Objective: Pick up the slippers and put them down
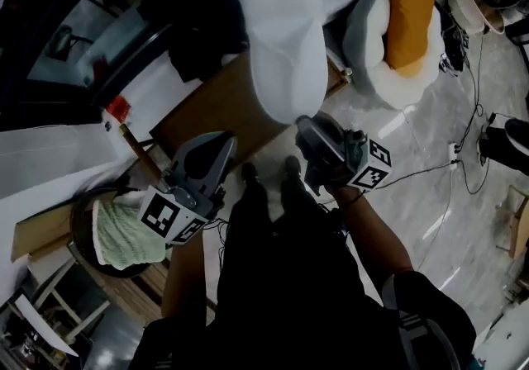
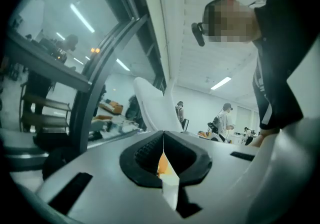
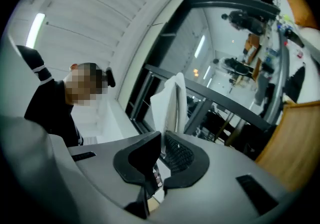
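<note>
Head view: the white slippers (image 1: 281, 30) showed as one long pale shape held up close to the camera, overlapping the far right part of the brown tabletop (image 1: 207, 112). The two slippers could not be told apart.
Left gripper: the left gripper (image 1: 225, 144) was at the near edge of the brown tabletop, with its marker cube (image 1: 169, 215) on the person's side.
Left fingers: in the left gripper view, the left gripper (image 2: 162, 137) was pinched together on a thin white edge of the slippers (image 2: 150, 103), which rose upright from the pads.
Right gripper: the right gripper (image 1: 303, 125) was just off the tabletop's near right corner, meeting the lower end of the white shape.
Right fingers: in the right gripper view, the right gripper (image 3: 161, 137) was clamped on the slippers (image 3: 167, 103), which stood up between the pads.
Basket: a round dark basket (image 1: 83, 253) holding a green cloth (image 1: 124, 232) sat left of the tabletop, on its near side.
Cushion: a white seat (image 1: 372, 54) with an orange pillow (image 1: 411, 21) lay to the tabletop's right.
</note>
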Action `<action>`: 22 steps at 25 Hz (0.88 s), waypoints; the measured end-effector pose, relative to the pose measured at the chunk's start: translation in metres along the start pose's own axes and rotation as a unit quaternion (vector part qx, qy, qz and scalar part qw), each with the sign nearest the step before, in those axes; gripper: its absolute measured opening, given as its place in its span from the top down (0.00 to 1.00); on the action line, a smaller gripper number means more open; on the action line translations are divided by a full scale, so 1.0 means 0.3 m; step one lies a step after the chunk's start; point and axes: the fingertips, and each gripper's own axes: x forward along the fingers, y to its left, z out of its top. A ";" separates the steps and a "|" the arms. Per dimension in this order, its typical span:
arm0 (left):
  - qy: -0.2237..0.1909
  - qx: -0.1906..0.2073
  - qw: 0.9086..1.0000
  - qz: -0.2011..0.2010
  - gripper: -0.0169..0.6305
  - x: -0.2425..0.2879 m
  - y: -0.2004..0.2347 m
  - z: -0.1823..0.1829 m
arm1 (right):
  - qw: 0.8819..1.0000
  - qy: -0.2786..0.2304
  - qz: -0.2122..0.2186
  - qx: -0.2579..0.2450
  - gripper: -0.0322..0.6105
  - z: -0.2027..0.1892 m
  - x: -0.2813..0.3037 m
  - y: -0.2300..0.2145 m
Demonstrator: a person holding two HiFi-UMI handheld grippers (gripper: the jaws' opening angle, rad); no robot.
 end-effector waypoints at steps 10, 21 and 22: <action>0.083 -0.102 0.991 0.025 0.95 0.044 0.092 -0.567 | 0.981 0.031 -0.118 0.152 0.89 -0.447 -0.318 -0.444; 0.124 -0.159 0.980 0.000 0.95 0.050 -0.010 -0.928 | 0.960 0.047 -0.169 0.218 0.88 -0.705 -0.480 -0.618; 0.125 -0.164 0.978 -0.001 0.95 0.051 -0.012 -0.945 | 0.959 0.050 -0.175 0.217 0.88 -0.715 -0.486 -0.626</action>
